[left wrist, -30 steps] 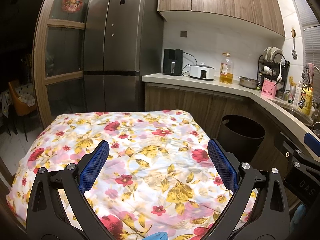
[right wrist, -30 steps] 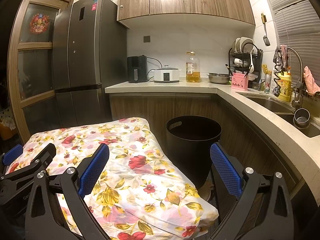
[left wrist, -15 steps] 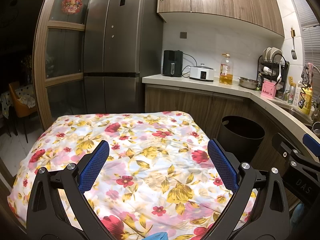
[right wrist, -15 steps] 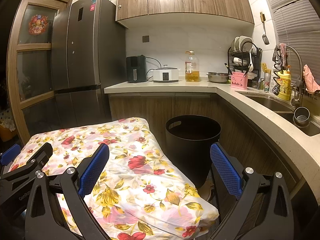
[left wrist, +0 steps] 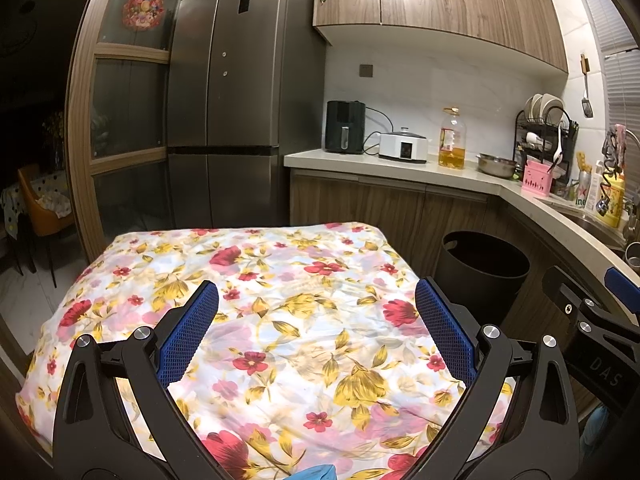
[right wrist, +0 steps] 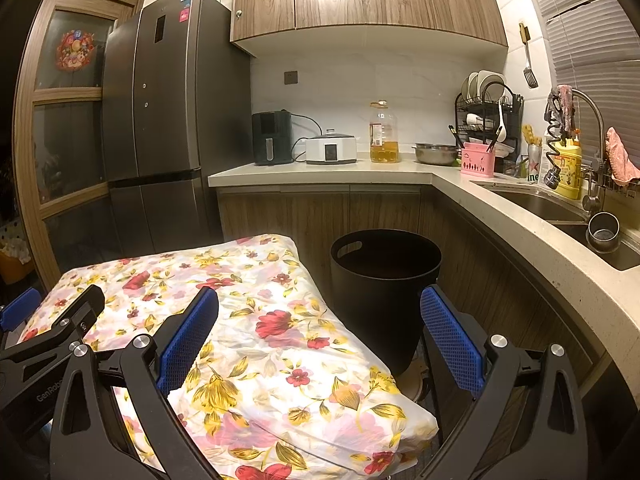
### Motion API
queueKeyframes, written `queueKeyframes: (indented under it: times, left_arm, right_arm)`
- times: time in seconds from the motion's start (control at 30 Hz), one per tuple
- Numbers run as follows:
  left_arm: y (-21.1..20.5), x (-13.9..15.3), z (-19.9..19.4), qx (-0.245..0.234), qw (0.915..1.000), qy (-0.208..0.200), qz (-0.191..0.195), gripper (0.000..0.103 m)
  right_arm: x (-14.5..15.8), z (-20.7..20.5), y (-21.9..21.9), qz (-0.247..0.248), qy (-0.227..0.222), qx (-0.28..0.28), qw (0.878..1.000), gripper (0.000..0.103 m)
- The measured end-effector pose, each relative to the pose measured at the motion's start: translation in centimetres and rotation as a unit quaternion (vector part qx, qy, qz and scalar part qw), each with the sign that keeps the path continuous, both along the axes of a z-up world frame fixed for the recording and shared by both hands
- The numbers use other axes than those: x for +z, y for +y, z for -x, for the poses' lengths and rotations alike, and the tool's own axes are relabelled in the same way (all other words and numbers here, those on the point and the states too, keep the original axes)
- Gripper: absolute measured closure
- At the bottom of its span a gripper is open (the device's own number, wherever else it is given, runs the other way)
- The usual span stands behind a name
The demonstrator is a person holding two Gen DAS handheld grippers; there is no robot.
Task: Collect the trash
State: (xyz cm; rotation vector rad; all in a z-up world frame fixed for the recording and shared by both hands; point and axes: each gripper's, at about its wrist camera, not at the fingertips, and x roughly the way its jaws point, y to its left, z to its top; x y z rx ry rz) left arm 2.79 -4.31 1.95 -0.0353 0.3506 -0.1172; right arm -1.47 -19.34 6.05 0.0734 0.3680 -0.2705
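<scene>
The floor of the black bin [right wrist: 384, 280] is lost in shadow, so whether anything lies in it cannot be told, and in the left wrist view the floral cloth [left wrist: 280, 320] hides the bin's near left side. A blue scrap [left wrist: 310, 473] at the bottom edge of the left wrist view is cut off and cannot be identified, and the right gripper [left wrist: 592, 320] enters at that view's right edge with only one blue tip and black frame showing. The labels on the fridge [right wrist: 160, 120] and on the oil bottle [right wrist: 384, 132] are too small to read.
</scene>
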Motion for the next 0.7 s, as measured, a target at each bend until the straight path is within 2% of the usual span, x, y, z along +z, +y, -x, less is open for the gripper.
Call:
queueKeyframes:
  times: [0.7]
  left_arm:
    - [-0.01,0.11,-0.02,-0.001,1.0,0.0,-0.002,0.006]
  right_arm:
    - [-0.09,0.05,-0.11,-0.002,0.0,-0.002,1.0,0.006]
